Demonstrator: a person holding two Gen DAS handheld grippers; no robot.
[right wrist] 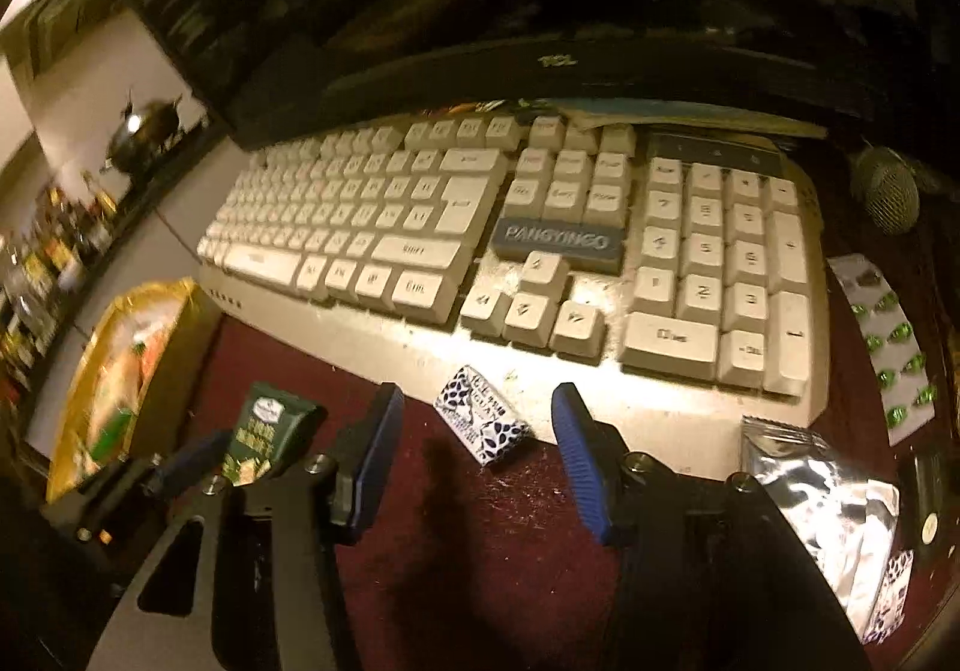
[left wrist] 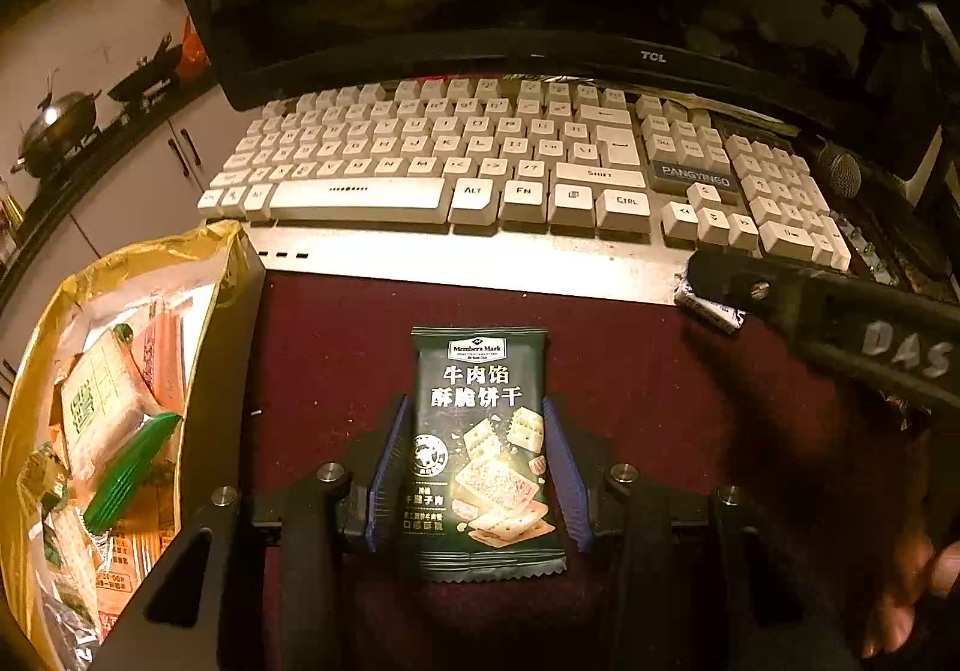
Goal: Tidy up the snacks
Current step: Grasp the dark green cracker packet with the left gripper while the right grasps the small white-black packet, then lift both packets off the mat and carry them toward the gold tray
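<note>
Home desk, keyboard point(left wrist: 456, 161), kitchen wok point(left wrist: 57, 128)

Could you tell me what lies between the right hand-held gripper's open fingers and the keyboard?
In the right wrist view, a small blue-and-white patterned packet lies ahead of the right hand-held gripper, on the keyboard's front edge. Otherwise only bare red cloth shows.

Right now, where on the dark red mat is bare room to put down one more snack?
Free: the dark red mat between the gold bag and the green cracker packet, in front of the keyboard. Also the mat just right of that packet.

Crowded: the right end, where the blue-white candy, silver wrapper and right hand-held gripper are.
</note>
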